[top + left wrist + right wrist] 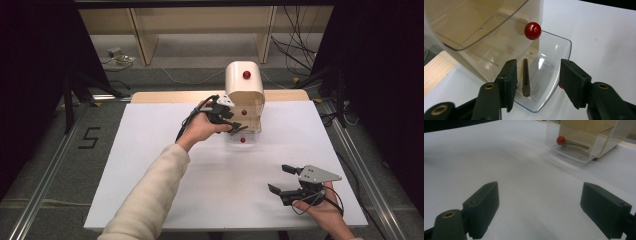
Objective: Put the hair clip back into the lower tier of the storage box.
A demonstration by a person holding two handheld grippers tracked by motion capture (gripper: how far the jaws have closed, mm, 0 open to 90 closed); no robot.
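Clear plastic drawer (248,131) juts from the cream cabinet (244,85) on the counter (150,165), my left hand-held gripper (234,123) beside it. Left gripper view: jaws apart over the dark stick (525,77) lying inside; closing crooked could knock it aside. Right hand-held gripper (544,207) gapes, empty.

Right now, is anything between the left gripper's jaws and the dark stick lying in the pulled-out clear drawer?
Nothing visible. The left gripper hangs open just above the clear drawer, and the dark stick lies loose on its floor, between and beyond the jaws. The red knob of the drawer above sits farther back, clear of them.
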